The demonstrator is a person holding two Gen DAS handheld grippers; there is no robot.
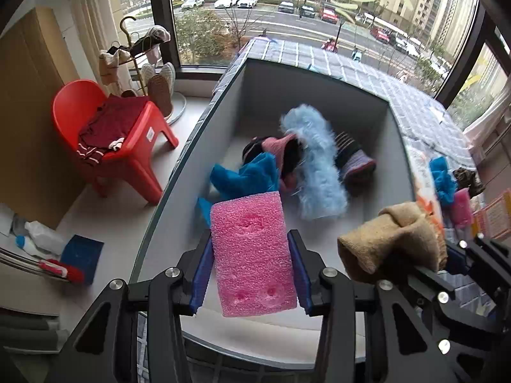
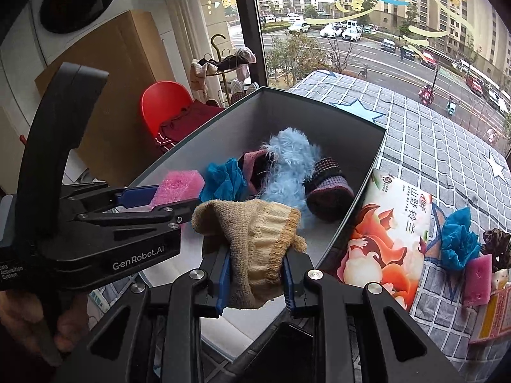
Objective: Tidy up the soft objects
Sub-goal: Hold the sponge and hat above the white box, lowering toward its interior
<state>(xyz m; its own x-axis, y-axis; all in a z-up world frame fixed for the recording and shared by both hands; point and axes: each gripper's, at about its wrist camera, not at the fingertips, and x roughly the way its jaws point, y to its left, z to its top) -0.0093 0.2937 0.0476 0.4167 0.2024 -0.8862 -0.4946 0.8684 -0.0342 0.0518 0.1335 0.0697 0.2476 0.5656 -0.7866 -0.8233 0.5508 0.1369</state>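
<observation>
Left gripper [image 1: 252,274] squeezes one pink sponge [image 1: 252,252]; right gripper [image 2: 255,282] pinches one tan sock [image 2: 252,249], both over the near end of one grey box [image 2: 348,210].

Inside the box lie one crumpled blue cloth [image 1: 246,175], one fluffy light blue piece [image 1: 316,166], and dark knitted bits too tangled to count. Beside the box, on the checked cloth [image 2: 431,140], sit one picture packet [image 2: 389,242], one more blue cloth [image 2: 460,242] and one more pink sponge [image 2: 477,281].

Daylight is pouring in through a tall dark-framed window [image 1: 255,16] that is looking onto a street with parked cars and apartment blocks. A red plastic chair [image 1: 105,134] is standing on the pale floor [image 1: 105,217], beside a brass rack [image 1: 140,63] and cream curtain [image 1: 89,25].
</observation>
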